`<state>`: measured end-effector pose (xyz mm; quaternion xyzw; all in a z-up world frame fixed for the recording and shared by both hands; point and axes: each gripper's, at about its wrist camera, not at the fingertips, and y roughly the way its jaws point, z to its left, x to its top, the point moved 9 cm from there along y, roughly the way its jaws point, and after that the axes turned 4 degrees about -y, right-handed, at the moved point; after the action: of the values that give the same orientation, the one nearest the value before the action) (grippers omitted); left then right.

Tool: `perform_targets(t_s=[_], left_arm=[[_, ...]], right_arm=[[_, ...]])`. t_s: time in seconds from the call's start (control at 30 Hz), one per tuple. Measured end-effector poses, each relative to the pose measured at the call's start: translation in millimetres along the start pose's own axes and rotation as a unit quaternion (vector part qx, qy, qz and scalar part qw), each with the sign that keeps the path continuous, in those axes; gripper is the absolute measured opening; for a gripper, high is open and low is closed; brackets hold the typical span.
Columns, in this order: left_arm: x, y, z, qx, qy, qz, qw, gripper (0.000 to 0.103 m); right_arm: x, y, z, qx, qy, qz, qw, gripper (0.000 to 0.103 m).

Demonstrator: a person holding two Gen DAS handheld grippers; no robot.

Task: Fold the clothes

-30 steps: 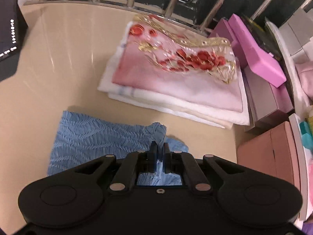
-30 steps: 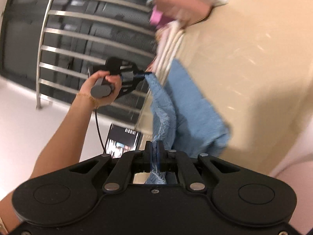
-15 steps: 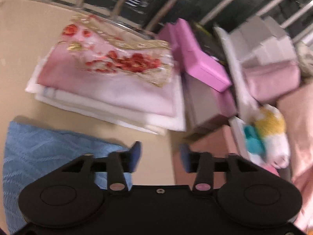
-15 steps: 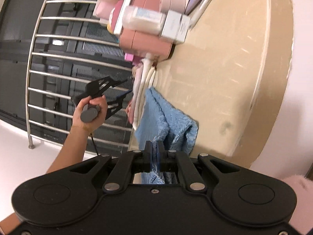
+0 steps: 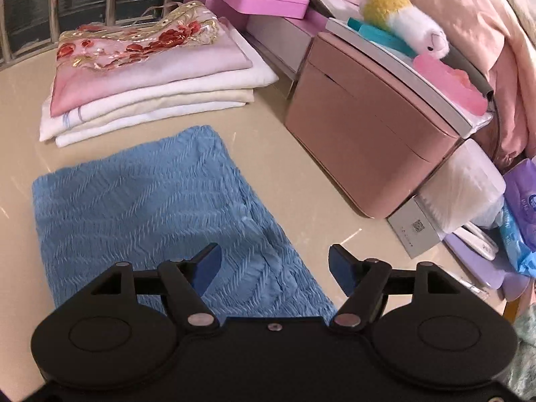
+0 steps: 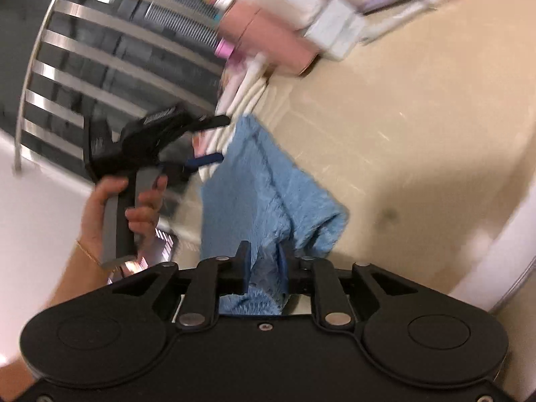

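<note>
Beige and glossy, the surface (image 5: 20, 100) is carrying a blue textured garment (image 5: 157, 214) lying mostly flat, with a stack of folded clothes (image 5: 150, 77) just beyond it at eleven o'clock. At two o'clock a pink box (image 5: 365, 140) is sitting near the garment's far corner, with a yellow-and-white plush toy (image 5: 402, 20) lying on top. The left tool (image 5: 274, 266) is hovering over the garment's near edge with its jaws spread wide, gripping nothing. The right tool (image 6: 264, 264) is standing partly open around a bunched fold of the same garment (image 6: 264, 194); whether it is pinching the cloth is unclear. Metal railing bars (image 6: 83, 63) are showing at ten o'clock.
</note>
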<state>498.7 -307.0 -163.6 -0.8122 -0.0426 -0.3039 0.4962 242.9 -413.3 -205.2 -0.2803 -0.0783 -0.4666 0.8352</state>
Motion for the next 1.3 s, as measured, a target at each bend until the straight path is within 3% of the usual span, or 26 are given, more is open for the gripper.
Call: perform_targets(t_s=[0.13,0.27,0.4,0.47,0.53,0.6,0.67,0.7,0.77,0.83,0.87,0.9,1.03,1.13,1.17,1.27,1.3], left_arm=[[2,-18,6,-0.031,-0.044,-0.023,0.9983,0.070],[1,-44,10,-0.053,-0.054,-0.050,0.9959,0.070],[-23,-53,16,-0.042,-0.050,-0.026,0.9976,0.070],[-40,-58,16,-0.034,-0.033,-0.014,0.9988,0.070],[-56,-67,11,-0.017,0.003,-0.021,0.9996,0.071],[-74,-78,2,0.005,0.053,-0.033,0.9980,0.076],[-94,-86,-10,0.020,0.109,-0.039,0.9930,0.077],[-105,-88,-18,0.023,0.138,-0.038,0.9894,0.077],[-127,-89,-33,0.027,0.187,-0.031,0.9815,0.077],[-152,-81,-46,0.023,0.229,-0.011,0.9731,0.074],[-163,-76,-50,0.024,0.249,0.006,0.9683,0.063],[-174,-70,-53,0.026,0.268,0.022,0.9628,0.058],[-182,-80,-45,0.025,0.289,0.041,0.9561,0.056],[-198,-97,-29,0.018,0.304,0.059,0.9508,0.057],[-203,-102,-23,0.015,0.303,0.062,0.9510,0.057],[-218,-117,-9,0.004,0.301,0.070,0.9509,0.057],[-221,-122,-5,0.000,0.302,0.072,0.9506,0.058]], right_arm=[[15,-1,28,0.010,-0.060,0.012,0.998,0.006],[52,-31,66,0.005,-0.152,-0.056,0.987,0.006],[56,-20,24,-0.081,-0.138,-0.011,0.987,0.006],[47,-15,5,-0.101,-0.121,0.014,0.987,0.009],[43,-17,0,-0.110,-0.121,0.013,0.987,0.012],[43,-23,0,-0.111,-0.114,0.006,0.987,0.036],[46,-30,0,-0.110,-0.111,-0.006,0.988,0.051],[49,-33,1,-0.108,-0.115,-0.013,0.987,0.051],[53,-31,-1,-0.105,-0.118,-0.013,0.987,0.051],[49,-23,-4,-0.109,-0.121,0.019,0.986,0.046],[44,-19,-5,-0.107,-0.118,0.030,0.987,0.024],[39,-15,-6,-0.102,-0.113,0.039,0.988,0.014],[12,-14,6,-0.090,-0.117,0.084,0.985,0.014],[1,-21,28,-0.078,-0.170,0.107,0.977,0.022],[-3,-23,35,-0.073,-0.188,0.114,0.973,0.030],[24,-20,65,-0.071,-0.265,0.073,0.959,0.054],[37,-13,75,-0.067,-0.283,0.063,0.955,0.054]])
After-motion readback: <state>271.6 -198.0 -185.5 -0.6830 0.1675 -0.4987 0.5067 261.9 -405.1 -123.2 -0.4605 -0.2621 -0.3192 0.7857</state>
